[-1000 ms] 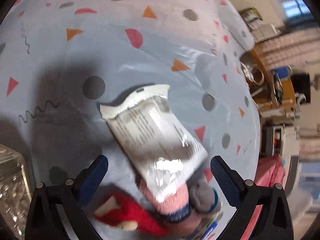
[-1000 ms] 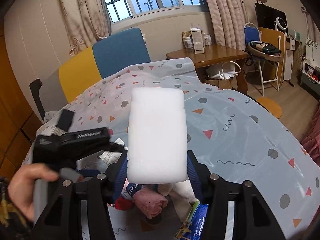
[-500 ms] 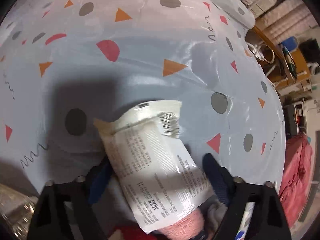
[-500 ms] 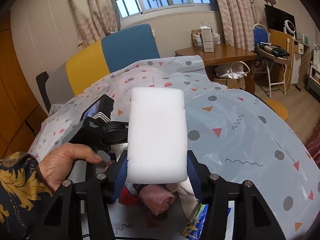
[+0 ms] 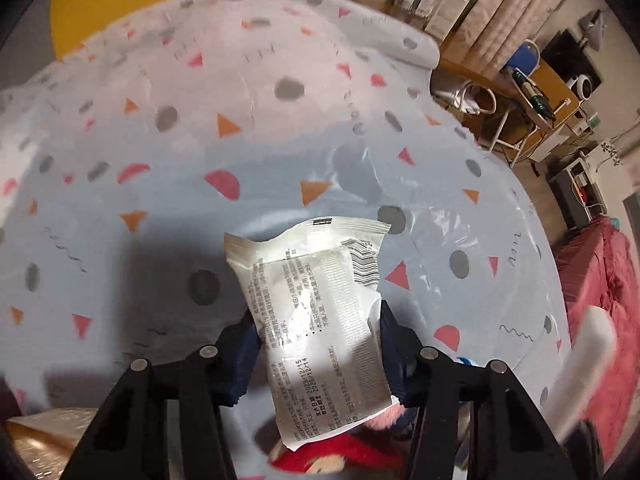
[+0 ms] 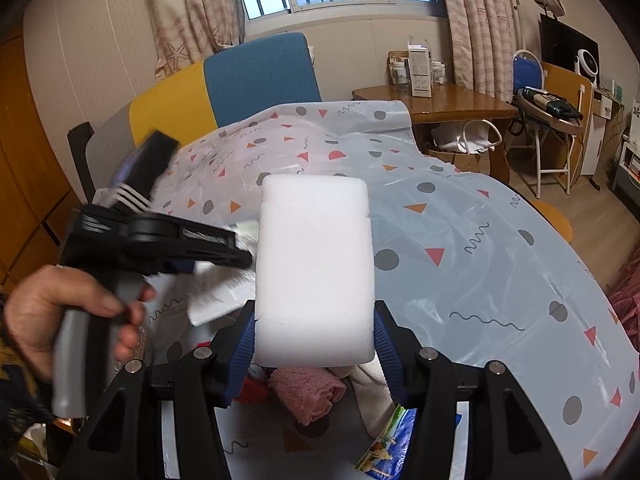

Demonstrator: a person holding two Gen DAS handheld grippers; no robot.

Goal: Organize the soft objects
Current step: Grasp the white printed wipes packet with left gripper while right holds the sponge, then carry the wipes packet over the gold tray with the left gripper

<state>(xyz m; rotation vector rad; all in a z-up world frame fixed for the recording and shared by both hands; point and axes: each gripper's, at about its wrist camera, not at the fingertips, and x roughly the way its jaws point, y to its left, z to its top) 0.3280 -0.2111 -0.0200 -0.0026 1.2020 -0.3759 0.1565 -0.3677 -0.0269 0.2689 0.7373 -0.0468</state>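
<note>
My left gripper (image 5: 316, 344) is shut on a white printed wipes packet (image 5: 316, 308) and holds it above the patterned tablecloth (image 5: 180, 208). My right gripper (image 6: 314, 340) is shut on a white sponge block (image 6: 314, 264), held upright above the table. In the right wrist view the left gripper (image 6: 224, 248) with the packet (image 6: 218, 292) sits to the left, held by a hand. Below lie a rolled pink towel (image 6: 308, 394), a red soft item (image 5: 332, 456) and a cream cloth (image 6: 372, 392).
A blue printed pack (image 6: 394, 444) lies by the towel. A shiny gold bag (image 5: 36, 444) is at the left. A blue and yellow chair (image 6: 240, 80) stands behind the table. A wooden side table (image 6: 440, 104) is at the back right.
My left gripper closed on the wipes packet and lifted it off the pile, tilting up toward the far side of the table. The right gripper kept holding the sponge, rising slightly.
</note>
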